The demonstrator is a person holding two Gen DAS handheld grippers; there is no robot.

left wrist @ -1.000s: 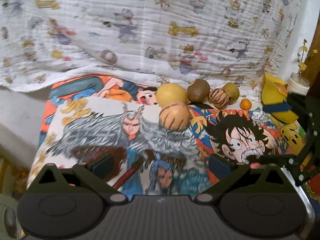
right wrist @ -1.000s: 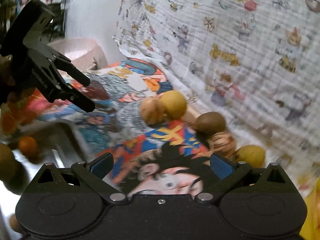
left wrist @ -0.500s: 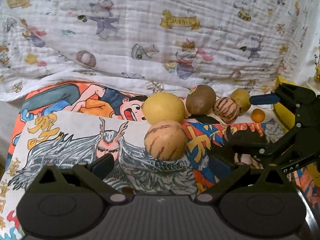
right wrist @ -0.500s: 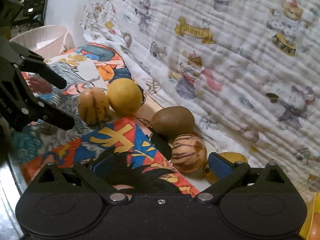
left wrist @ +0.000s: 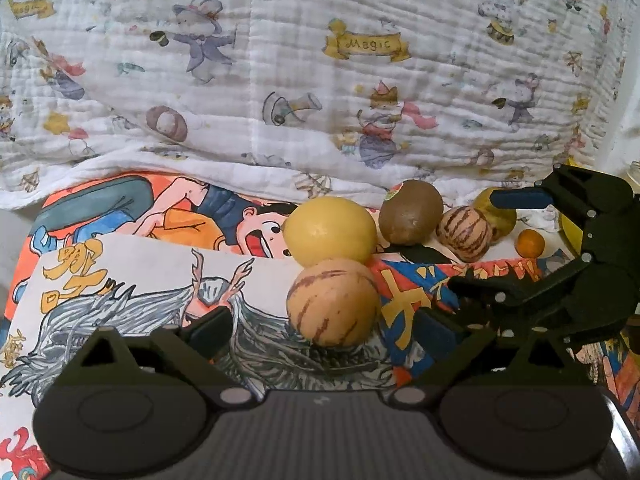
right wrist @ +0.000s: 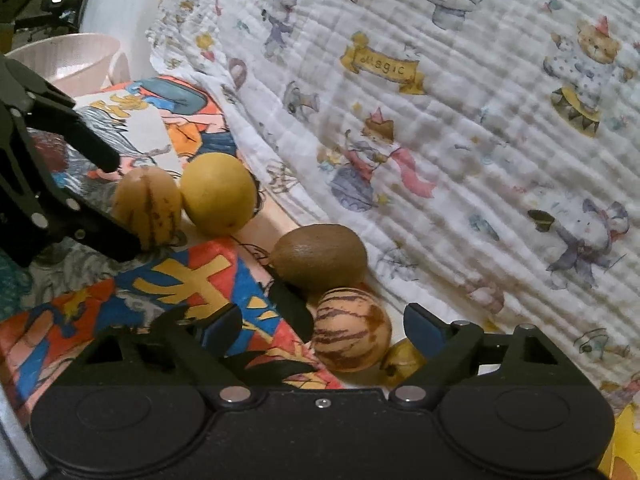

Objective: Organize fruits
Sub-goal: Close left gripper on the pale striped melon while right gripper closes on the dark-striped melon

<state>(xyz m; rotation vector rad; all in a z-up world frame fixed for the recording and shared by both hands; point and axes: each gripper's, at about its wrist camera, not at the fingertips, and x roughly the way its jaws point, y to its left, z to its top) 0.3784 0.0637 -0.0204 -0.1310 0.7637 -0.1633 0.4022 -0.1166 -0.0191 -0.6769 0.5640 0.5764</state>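
Several fruits lie on a cartoon-print cloth. A tan striped fruit sits between the fingers of my left gripper; its jaws are closing and the pads stand clear of the fruit. Behind it are a yellow fruit, a brown kiwi, a second striped fruit, a yellow-green fruit and a small orange. My right gripper straddles the second striped fruit, jaws closing, pads not touching. In the right wrist view, the left gripper flanks the first striped fruit.
A white quilted blanket with printed animals rises right behind the fruits. A pale pink basket stands at the far left. Something yellow lies at the right edge. The right gripper is close beside my left one.
Both grippers have come forward and down to the fruits. Each now has a striped fruit between its fingers, and the right fingers stand narrower than before.
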